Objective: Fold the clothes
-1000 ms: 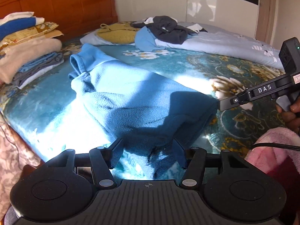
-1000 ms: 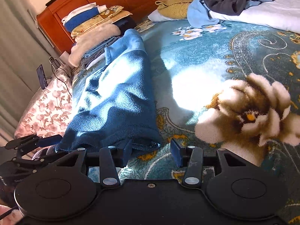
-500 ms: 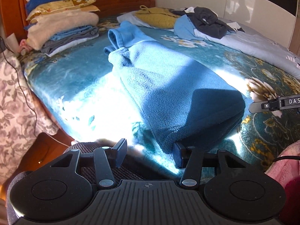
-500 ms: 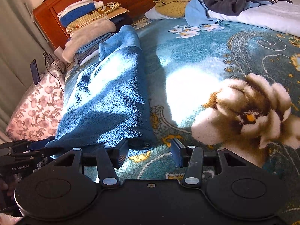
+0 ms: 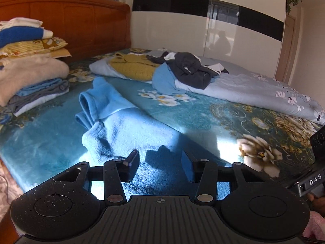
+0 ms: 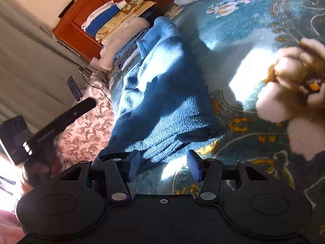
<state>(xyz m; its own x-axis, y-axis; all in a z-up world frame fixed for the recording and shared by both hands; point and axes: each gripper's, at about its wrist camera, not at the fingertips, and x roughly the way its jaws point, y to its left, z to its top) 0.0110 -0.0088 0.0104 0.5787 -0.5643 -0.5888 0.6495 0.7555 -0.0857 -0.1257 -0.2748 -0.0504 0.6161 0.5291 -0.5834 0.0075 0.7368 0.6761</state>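
A blue fleece garment [image 5: 130, 130] lies folded lengthwise on the teal flowered bedspread [image 5: 203, 109], its cuff end toward the headboard. It also shows in the right wrist view [image 6: 162, 93]. My left gripper [image 5: 161, 167] is open and empty, just above the garment's near part. My right gripper [image 6: 163, 165] is open and empty, at the garment's near hem corner. The right gripper's body shows at the right edge of the left wrist view [image 5: 312, 179]. The left gripper shows at the left of the right wrist view [image 6: 61, 120].
A stack of folded clothes [image 5: 28, 65] stands at the headboard [image 5: 81, 26] on the left. A heap of unfolded clothes [image 5: 182, 69] and a pale quilt [image 5: 254, 89] lie at the back. A flowered sheet [image 6: 87, 126] hangs at the bed's edge.
My left gripper has swung up and over the garment, from the bed's edge to above its near part. My right gripper has tilted and moved closer to the hem. Both stay open.
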